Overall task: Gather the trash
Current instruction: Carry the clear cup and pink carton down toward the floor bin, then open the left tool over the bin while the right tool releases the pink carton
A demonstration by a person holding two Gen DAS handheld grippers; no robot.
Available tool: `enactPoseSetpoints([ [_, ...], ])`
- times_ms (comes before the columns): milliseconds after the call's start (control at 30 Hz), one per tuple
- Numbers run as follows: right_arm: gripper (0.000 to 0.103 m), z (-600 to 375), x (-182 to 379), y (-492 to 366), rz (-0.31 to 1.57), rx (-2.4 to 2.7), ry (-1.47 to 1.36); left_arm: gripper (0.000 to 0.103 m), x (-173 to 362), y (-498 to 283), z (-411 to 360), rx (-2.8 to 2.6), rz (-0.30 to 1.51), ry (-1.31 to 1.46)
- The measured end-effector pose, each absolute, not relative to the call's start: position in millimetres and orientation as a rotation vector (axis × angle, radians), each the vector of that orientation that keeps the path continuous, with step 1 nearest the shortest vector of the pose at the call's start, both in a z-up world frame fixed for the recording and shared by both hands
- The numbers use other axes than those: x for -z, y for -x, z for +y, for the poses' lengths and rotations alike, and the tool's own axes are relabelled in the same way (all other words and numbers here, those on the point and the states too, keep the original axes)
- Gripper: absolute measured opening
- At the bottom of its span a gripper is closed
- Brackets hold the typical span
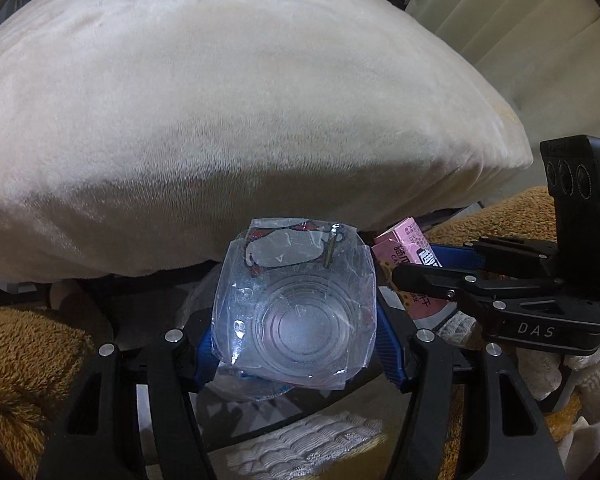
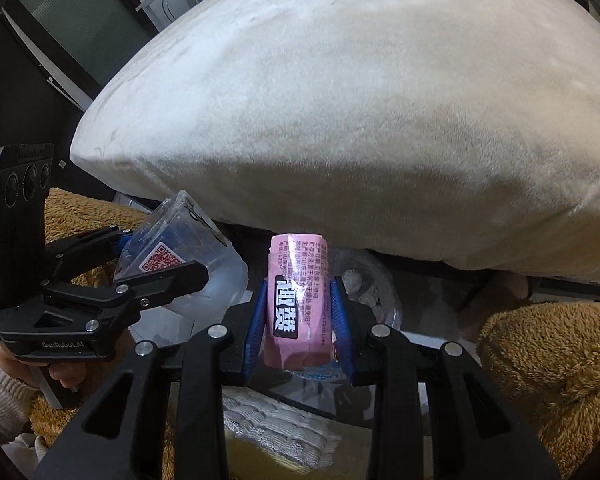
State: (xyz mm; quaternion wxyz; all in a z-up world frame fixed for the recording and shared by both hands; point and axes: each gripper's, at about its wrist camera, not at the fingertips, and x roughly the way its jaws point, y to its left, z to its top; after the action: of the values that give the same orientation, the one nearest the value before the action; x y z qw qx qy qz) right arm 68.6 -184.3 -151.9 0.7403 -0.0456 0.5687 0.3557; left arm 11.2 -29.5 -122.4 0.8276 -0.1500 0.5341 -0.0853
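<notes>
My left gripper (image 1: 296, 332) is shut on a clear plastic cup (image 1: 296, 304), its ribbed bottom facing the camera; the cup also shows in the right wrist view (image 2: 180, 256) with a red QR label. My right gripper (image 2: 300, 320) is shut on a pink snack box (image 2: 298, 300) with black and white print; the box also shows in the left wrist view (image 1: 408, 252), to the right of the cup. Both grippers are held side by side just in front of a large cream pillow (image 1: 228, 120).
The cream pillow (image 2: 360, 120) fills the upper view. Brown fuzzy fabric (image 1: 24, 356) lies at both sides (image 2: 552, 364). Below the grippers, a dark rim (image 2: 312, 404) holds clear plastic trash. White knitted cloth (image 1: 300, 444) lies lower down.
</notes>
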Motion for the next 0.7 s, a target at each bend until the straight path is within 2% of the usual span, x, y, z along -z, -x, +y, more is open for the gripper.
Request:
enactPoseSetpoints([
  [367,0.033,-173,198,-92,1.462,-0.741,0.08,0.062,170,-30,-27,0.169,1.354,0.359],
  [700,0.033,-178,215,-100,1.542,-0.718,0.06,0.062,194,-31,-32,0.184,1.454,0.378],
])
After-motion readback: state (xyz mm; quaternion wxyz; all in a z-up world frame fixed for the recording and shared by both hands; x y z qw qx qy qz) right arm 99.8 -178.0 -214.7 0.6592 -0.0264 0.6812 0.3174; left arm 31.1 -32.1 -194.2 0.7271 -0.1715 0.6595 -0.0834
